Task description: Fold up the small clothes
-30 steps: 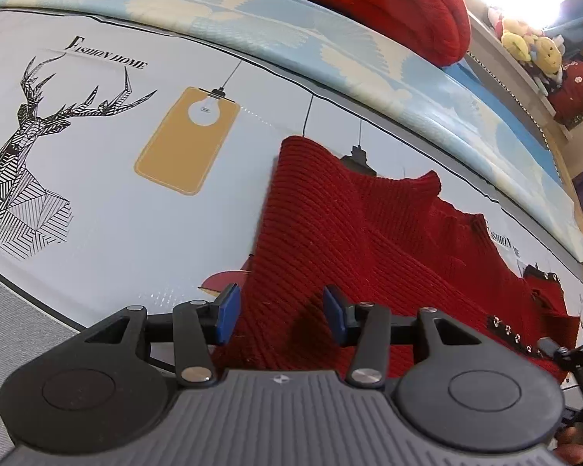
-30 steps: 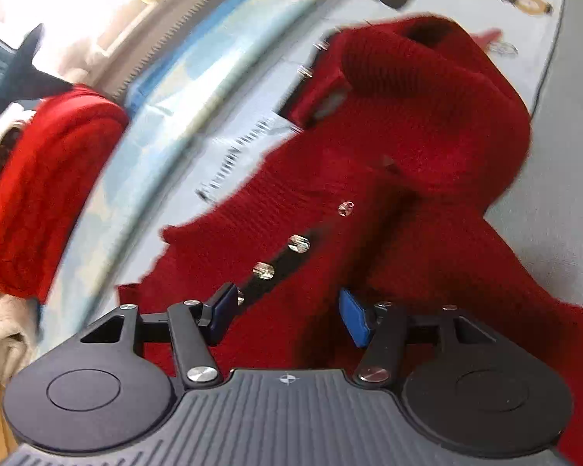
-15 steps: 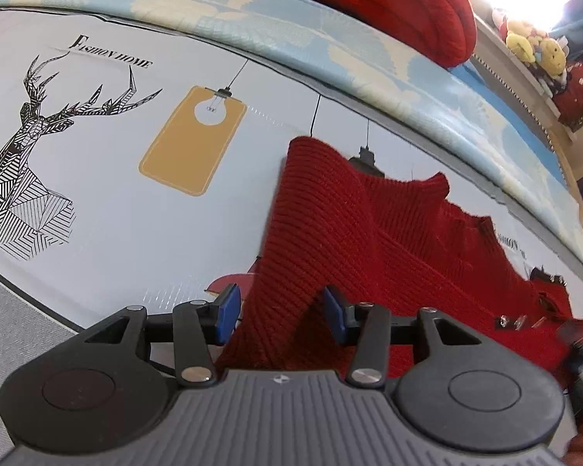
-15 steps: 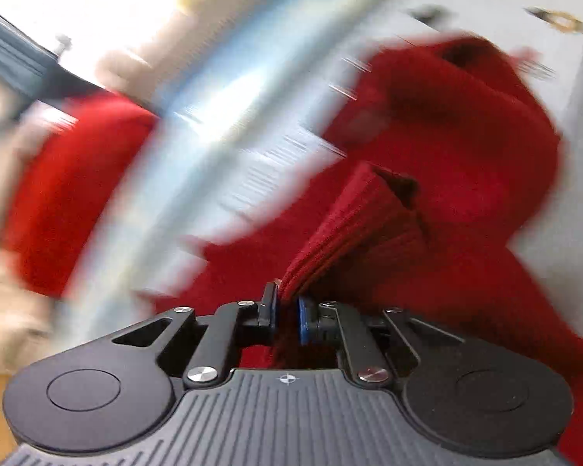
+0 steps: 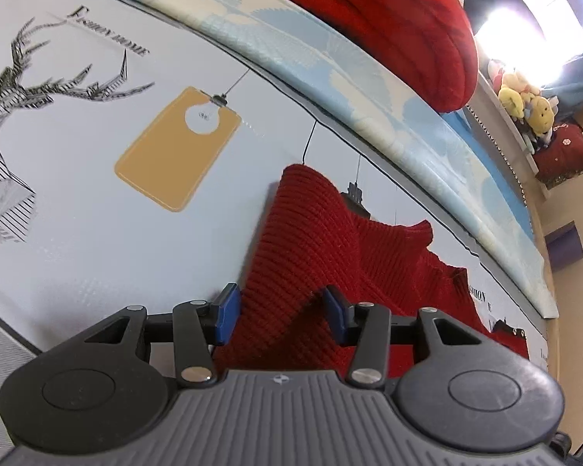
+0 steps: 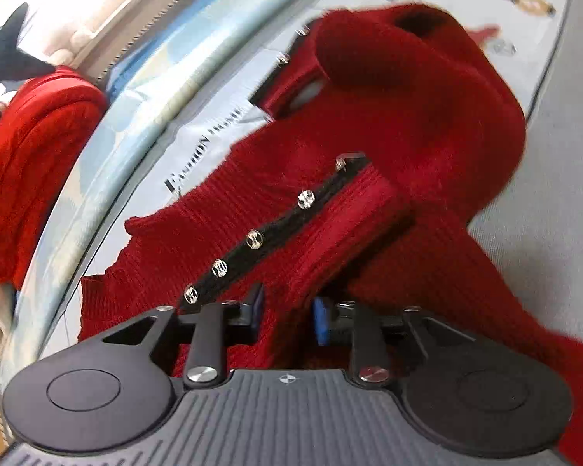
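Note:
A small red knit cardigan lies crumpled on the printed tablecloth. My left gripper stands open low over its ribbed edge, and a fold of the knit rises between the blue pads without being pinched. In the right wrist view the cardigan shows its black button band with several clear buttons. My right gripper is opening, and a ribbed fold still sits between its pads.
A pile of red knitwear rests on the light blue patterned mat behind the cloth, and also shows as a red pile in the right wrist view. Plush toys sit on a far ledge. Grey surface borders the cloth.
My right gripper shut on a ribbed fold and pulled it up, then its jaws parted again. The button band now lies across the cardigan. My left gripper eased lower over the cloth.

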The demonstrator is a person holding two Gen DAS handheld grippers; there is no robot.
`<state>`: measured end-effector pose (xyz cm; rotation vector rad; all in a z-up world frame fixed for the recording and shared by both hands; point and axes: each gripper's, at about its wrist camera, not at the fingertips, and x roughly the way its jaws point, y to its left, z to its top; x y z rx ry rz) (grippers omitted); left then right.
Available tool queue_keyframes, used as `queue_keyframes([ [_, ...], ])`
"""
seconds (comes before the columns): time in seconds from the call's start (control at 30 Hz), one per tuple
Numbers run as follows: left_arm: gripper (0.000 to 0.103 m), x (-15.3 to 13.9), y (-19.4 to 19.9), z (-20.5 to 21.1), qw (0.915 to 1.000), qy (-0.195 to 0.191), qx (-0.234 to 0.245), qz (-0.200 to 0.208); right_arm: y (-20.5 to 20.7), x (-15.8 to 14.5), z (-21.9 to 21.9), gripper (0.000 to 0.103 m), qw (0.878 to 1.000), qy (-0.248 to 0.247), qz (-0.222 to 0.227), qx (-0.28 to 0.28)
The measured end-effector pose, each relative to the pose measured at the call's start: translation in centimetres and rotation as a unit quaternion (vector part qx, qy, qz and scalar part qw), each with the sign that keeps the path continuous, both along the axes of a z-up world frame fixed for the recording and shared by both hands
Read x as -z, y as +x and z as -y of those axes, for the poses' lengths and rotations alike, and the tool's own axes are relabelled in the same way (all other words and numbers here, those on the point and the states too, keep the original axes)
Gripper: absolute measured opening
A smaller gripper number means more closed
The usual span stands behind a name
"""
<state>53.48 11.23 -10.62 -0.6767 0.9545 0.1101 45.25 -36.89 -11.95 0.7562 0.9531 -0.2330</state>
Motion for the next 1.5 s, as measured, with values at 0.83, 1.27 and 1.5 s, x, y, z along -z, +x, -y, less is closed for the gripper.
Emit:
queue_keyframes([
  [0.83,0.025,-4.9,-2.2,0.3,0.992,0.123,-0.027,0.009,1.5,1.4,-1.7,0.022,0.998,0.02,-0.013,-0.061],
  [1.27,0.035,-3.9,-3.4,4.0,0.9965,0.073,0.026,-0.031,0.5,-4.0,-0.1,0.025,0.994,-0.082,0.058,-0.042],
  [1.5,0.036,-3.9,-3.0,7.2,0.9945,0.068,0.073,-0.031,0.5,-6.2,7.3,0.034,0.978,-0.149,0.142,0.027],
])
